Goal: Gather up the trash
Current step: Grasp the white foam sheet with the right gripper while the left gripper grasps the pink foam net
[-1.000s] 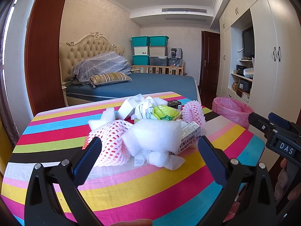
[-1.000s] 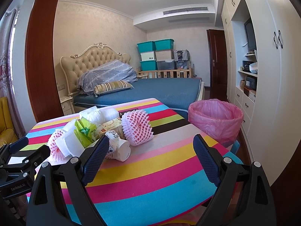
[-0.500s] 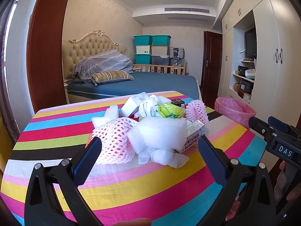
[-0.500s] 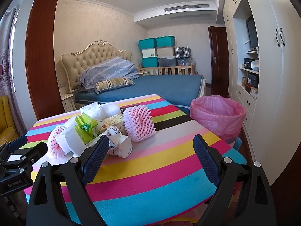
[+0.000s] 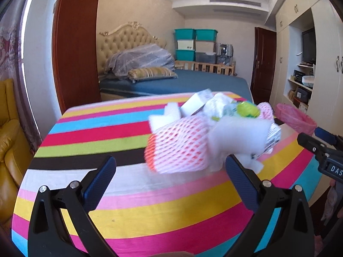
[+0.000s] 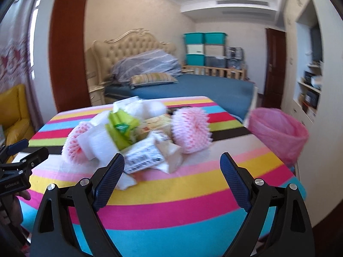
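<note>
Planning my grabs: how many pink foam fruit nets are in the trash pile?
2. One pink foam net sits at the pile's right end, nearest the pink-lined bin. The other net is at the left end, against white foam. More could be buried underneath.

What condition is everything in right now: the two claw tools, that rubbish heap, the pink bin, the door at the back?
left gripper: open, empty, short of the pile.
right gripper: open, empty.
trash pile: heaped on the striped table, untouched.
pink-lined bin: open-topped, beside the table.
door: closed.
</note>
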### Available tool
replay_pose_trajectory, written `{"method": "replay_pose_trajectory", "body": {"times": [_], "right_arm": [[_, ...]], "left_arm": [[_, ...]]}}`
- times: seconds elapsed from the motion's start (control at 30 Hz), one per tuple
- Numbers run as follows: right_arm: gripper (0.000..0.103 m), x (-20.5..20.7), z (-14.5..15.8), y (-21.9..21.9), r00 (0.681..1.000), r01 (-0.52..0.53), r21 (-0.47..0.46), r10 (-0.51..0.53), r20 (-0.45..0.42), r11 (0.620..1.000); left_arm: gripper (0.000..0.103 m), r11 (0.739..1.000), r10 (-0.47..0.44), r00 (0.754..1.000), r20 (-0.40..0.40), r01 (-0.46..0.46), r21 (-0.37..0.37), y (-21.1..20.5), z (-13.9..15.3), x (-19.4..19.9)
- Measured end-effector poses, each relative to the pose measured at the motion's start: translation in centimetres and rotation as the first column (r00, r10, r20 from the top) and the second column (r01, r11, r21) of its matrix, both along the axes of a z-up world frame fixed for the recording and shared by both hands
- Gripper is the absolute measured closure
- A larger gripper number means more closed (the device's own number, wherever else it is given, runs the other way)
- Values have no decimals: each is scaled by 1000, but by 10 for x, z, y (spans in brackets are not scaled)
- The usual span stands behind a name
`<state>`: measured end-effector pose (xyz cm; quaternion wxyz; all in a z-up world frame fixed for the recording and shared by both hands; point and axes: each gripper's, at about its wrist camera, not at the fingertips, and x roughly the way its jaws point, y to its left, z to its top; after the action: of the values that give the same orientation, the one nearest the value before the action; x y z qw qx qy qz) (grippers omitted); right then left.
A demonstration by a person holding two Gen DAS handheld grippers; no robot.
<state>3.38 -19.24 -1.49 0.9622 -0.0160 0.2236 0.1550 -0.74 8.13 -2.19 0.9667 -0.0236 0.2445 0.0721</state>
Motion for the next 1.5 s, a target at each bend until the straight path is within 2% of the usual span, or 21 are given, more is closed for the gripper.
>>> {"method": "replay_pose_trajectory", "body": {"times": [0.1,0.2,0.4,0.43,0.5,0.57,0.63,0.73,0.9,1.07,1.23,1.27,1.3,1.37,1.5], "right_arm": [[18,6,-4,20,997,-74,-20,74,-15,997],[18,14,-6,36,991,-130,-26,129,-32,991],[18,27,-4,64,967,-253,-32,251,-40,967],[20,30,-4,69,964,-265,-37,264,-46,963],[32,35,-7,78,956,-290,-45,288,-57,956],[54,39,-9,82,949,-311,-51,308,-70,949],[60,38,-10,79,942,-330,-41,326,-77,943],[62,27,-5,67,937,-347,4,347,-31,938],[62,13,11,37,944,-329,75,326,48,941],[62,12,14,13,957,-290,109,286,51,951],[62,12,12,-7,965,-261,141,256,48,955],[62,13,10,-11,967,-257,147,253,45,955],[62,15,8,-14,968,-251,154,248,41,955],[62,19,4,-19,970,-244,175,243,28,954],[62,24,-2,-25,970,-239,222,244,5,945]], "left_arm": [[5,999,23,999,-26,-23,-33,18,-7,-1],[5,998,61,998,-30,-62,-6,26,-10,-2],[5,998,41,998,-55,-43,-39,35,-13,-2],[5,998,35,997,-65,-38,-47,35,-14,-1],[5,998,11,997,-82,-16,-53,32,-16,0],[5,999,-11,996,-90,7,-40,26,-18,3],[5,999,-36,995,-94,35,-16,18,-17,5],[5,998,-58,994,-96,57,-8,8,-16,11],[5,998,-67,994,-89,66,-6,-7,-11,29],[5,996,-56,995,-77,60,60,-22,-8,53],[20,980,-47,990,-132,72,186,-37,-19,74],[25,979,-44,988,-146,72,192,-37,-20,78],[35,980,-51,982,-181,84,182,-36,-23,84],[47,982,-58,979,-195,91,163,-32,-26,88],[65,985,-49,985,-168,76,157,-26,-24,85]]}}
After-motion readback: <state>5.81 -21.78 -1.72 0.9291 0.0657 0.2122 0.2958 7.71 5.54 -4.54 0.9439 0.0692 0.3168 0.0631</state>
